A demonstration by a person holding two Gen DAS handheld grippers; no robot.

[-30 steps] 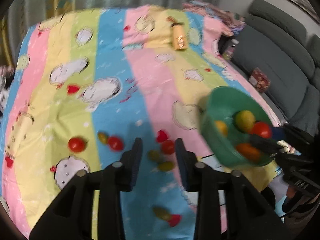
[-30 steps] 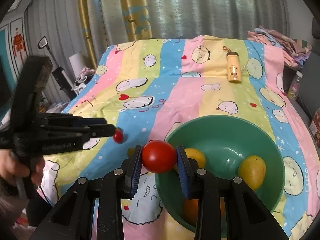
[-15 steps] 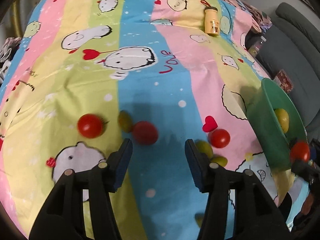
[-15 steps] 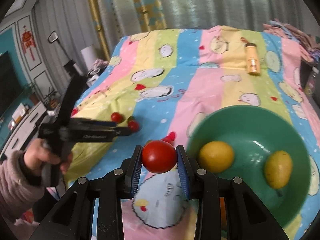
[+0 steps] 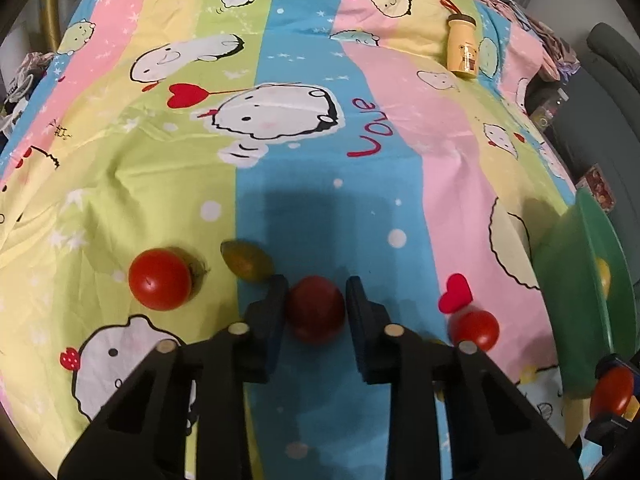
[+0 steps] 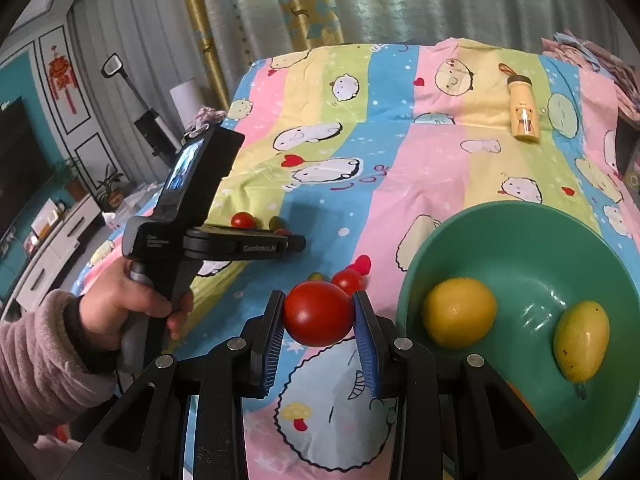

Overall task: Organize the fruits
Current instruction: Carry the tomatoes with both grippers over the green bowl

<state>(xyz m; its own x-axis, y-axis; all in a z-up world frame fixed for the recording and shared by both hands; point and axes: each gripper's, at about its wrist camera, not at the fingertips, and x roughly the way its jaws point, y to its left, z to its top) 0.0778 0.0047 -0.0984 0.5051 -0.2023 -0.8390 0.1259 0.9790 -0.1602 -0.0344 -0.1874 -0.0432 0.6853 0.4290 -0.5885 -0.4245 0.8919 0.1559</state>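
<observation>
progress: partway | done: lemon (image 6: 460,312) and mango (image 6: 582,346) in green bowl (image 6: 520,220) | right hand-held gripper (image 6: 319,314): clamped on tomato (image 6: 318,314) beside bowl rim, not yet dropped | left hand-held gripper (image 5: 315,306): jaws just closing around dark red tomato (image 5: 315,307) on bedsheet (image 5: 304,168) | left: red tomato (image 5: 160,279), olive fruit (image 5: 246,266), small tomato (image 5: 475,329) loose on sheet

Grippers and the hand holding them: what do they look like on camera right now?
Both grippers, left and right, have black angular frames with silver pivot bolts and blue ribbed pads. The left unit's black body carries white lettering and a small screen. A fuzzy pinkish-grey sleeve covers the wrist.
</observation>
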